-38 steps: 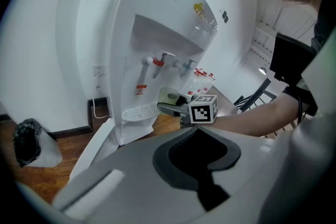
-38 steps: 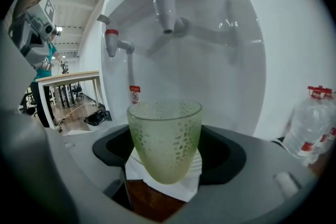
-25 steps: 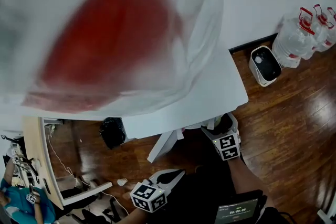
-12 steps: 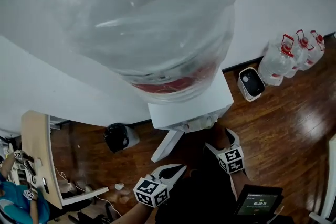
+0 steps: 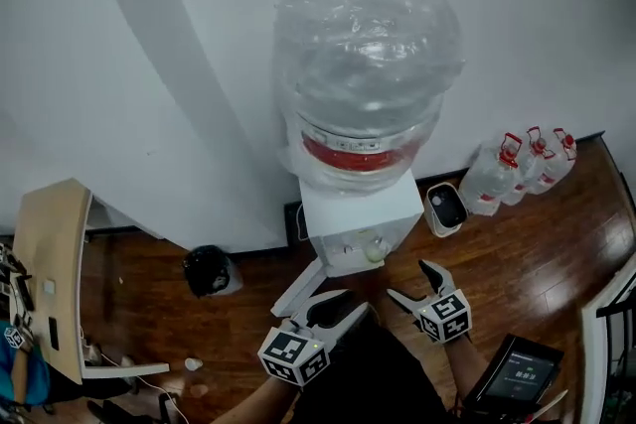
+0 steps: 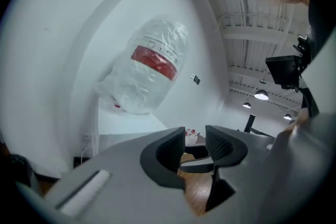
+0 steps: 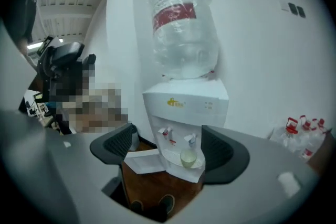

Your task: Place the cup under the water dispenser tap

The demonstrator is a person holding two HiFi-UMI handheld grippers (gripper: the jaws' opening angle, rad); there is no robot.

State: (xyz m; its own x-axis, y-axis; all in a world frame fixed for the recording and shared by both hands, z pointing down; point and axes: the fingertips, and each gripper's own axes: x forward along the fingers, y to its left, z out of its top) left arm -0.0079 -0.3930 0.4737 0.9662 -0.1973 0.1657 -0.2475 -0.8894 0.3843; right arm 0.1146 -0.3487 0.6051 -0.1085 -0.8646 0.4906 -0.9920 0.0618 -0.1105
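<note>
**A:** Where's the cup?

**B:** I see the cup (image 7: 188, 157) upright on the drip tray (image 7: 175, 159), directly under the right-hand tap (image 7: 191, 139) of the water dispenser (image 7: 184, 103). That puts it just below centre in the right gripper view. It looks pale and light, and I'd judge the placing done.

**A:** And the fingers?

**B:** Both grippers are empty and short of the dispenser. The left gripper (image 6: 195, 136) has its fingers apart and opening, with nothing between them. The right gripper (image 7: 167, 140) has its fingers apart too, but they are closing. Only the far-off dispenser shows through the gap.

**A:** What could go wrong from here?

**B:** I see 3 risks.
- **Knocking the cup:** if I push the right gripper forward, a finger could clip it. A cup that light would tip or slide off the tray's front edge.
- **Pressing the tap:** a nudge on the lever above would start water running. If the cup had shifted, the water would miss it.
- **Bumping the bottle:** the big bottle (image 7: 181, 34) on top makes the dispenser top-heavy, so a hard bump to the body could rock it.

**A:** Anything around it?

**B:** A white panel (image 7: 143, 161) leans at the dispenser's lower left, close to the tray, and a careless sweep could catch it. The spare bottles (image 5: 522, 164) at the right of the head view are well clear.
</note>
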